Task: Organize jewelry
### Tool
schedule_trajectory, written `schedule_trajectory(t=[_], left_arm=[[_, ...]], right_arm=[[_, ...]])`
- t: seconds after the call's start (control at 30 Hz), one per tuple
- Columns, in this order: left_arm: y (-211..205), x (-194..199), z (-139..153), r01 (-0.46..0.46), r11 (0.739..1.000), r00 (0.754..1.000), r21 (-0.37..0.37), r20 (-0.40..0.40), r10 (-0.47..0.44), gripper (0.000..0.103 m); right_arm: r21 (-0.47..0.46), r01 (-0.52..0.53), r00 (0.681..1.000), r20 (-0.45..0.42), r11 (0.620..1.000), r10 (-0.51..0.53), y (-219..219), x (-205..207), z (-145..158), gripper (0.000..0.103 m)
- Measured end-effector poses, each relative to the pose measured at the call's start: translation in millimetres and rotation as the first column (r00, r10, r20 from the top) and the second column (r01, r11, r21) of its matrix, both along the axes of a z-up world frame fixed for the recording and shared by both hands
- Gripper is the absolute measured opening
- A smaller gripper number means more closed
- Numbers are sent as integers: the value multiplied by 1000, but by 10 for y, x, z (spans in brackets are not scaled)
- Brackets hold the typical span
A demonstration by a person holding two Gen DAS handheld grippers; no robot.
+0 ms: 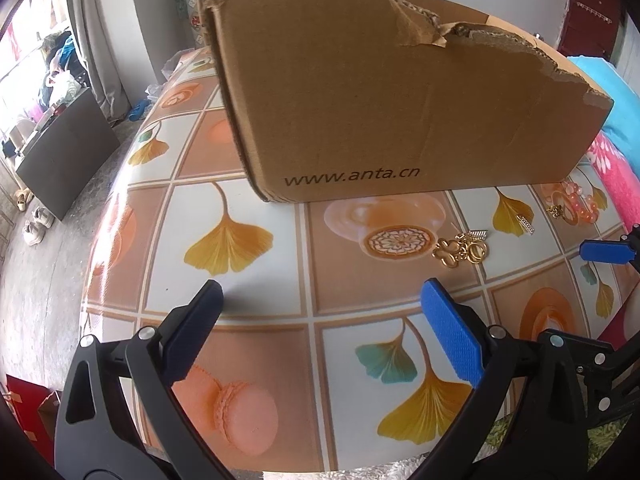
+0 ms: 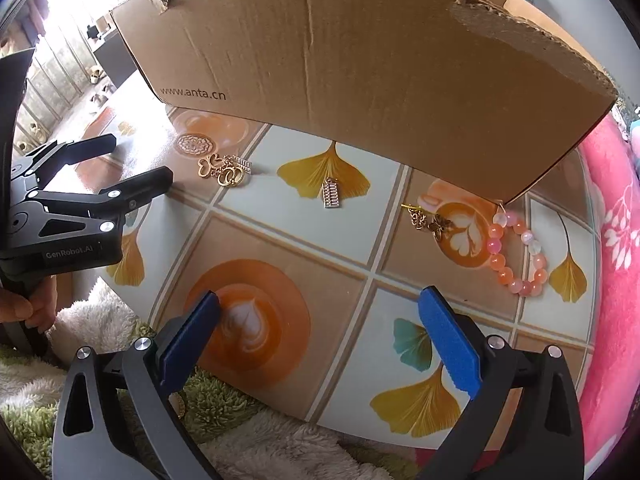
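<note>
A cardboard box (image 1: 384, 92) printed www.anta.cn stands on the patterned table; it also shows in the right wrist view (image 2: 360, 68). In front of it lie gold charms (image 2: 222, 170), a small silver abacus charm (image 2: 331, 194), a dark butterfly chain (image 2: 430, 220) and a pink bead bracelet (image 2: 516, 252). The left wrist view shows the gold charms (image 1: 460, 250) and the bracelet (image 1: 576, 204). My left gripper (image 1: 320, 320) is open and empty above the table, left of the jewelry. My right gripper (image 2: 320, 320) is open and empty, nearer than the abacus charm.
The table (image 2: 280, 240) has a tile-patterned cover with ginkgo leaves. A pink flowered cloth (image 2: 616, 240) lies at its right edge. A fluffy white and green rug (image 2: 260, 452) lies below the near edge. The left gripper's body (image 2: 68, 216) shows at the right view's left.
</note>
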State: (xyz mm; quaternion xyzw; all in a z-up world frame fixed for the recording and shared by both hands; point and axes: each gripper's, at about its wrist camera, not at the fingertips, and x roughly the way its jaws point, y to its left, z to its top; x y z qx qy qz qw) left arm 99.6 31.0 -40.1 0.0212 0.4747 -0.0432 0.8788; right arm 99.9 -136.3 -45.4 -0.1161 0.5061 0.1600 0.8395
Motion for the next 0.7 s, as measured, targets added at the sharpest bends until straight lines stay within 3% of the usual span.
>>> schedule_trajectory(t=[0.17, 0.23, 0.4, 0.47, 0.63, 0.7], left_arm=[[39, -67, 54, -26, 1000, 999, 11, 28, 26, 96], [46, -105, 100, -30, 999, 998, 29, 51, 28, 95], [-1, -177, 215, -13, 999, 995, 29, 102, 10, 95], [-26, -198, 265, 9, 1000, 992, 23, 125, -12, 93], [-117, -164, 270, 70, 997, 987, 46, 141, -76, 91], [-149, -156, 263, 88, 995, 985, 46, 142, -94, 78]], right_arm=[[21, 69, 997, -31, 997, -68, -152, -61, 66, 97], [88, 67, 998, -7, 994, -66, -223, -92, 163, 96], [135, 30, 995, 86, 990, -42, -258, -170, 369, 88], [142, 33, 996, 76, 989, -44, -264, -165, 364, 77], [195, 39, 998, 43, 980, -48, -336, -141, 300, 64], [217, 46, 998, 37, 975, -55, -355, -103, 312, 57]])
